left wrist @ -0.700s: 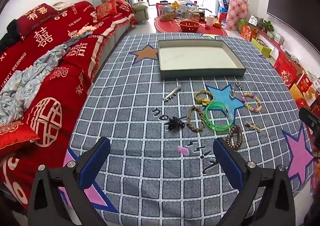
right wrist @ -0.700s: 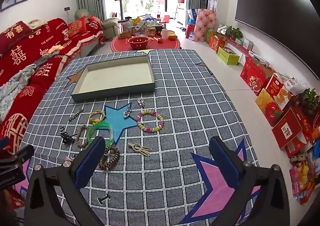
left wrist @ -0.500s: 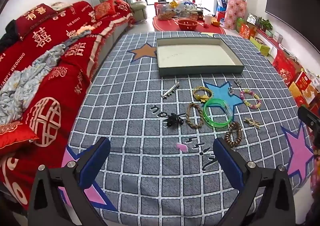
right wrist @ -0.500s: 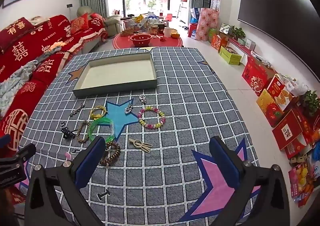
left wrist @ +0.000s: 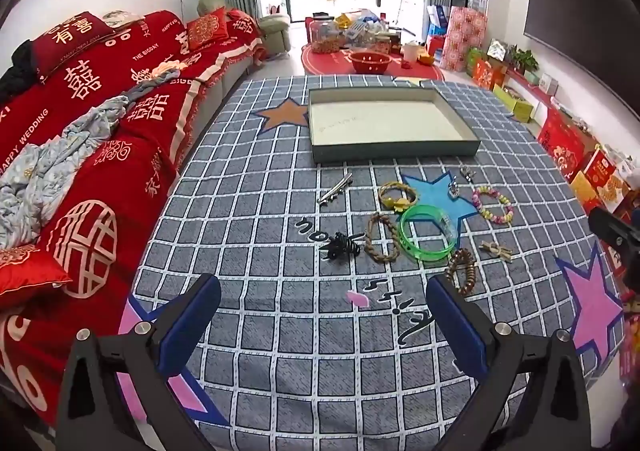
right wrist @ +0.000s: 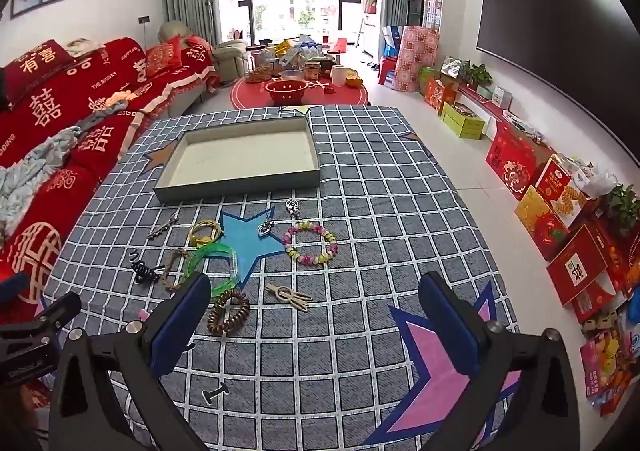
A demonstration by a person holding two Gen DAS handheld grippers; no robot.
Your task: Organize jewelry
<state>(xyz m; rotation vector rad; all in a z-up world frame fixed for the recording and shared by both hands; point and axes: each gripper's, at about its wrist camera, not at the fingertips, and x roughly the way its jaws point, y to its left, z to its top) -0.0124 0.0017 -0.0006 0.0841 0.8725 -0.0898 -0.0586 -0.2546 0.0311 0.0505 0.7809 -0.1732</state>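
A: How far along is the sorting?

B: Nothing is sitting in the shallow grey cardboard tray (left wrist: 394, 150) at twelve o'clock yet. Left to right, the black hair claw clip (left wrist: 341, 246), translucent green plastic bangle (left wrist: 427, 233) and pastel beaded bracelet (left wrist: 493, 205) are all lying on the checked worktop (left wrist: 280, 331).

A: And the claws?

B: The left claw (left wrist: 323, 317) and right claw (right wrist: 314, 313) are both gaping wide, carrying nothing.
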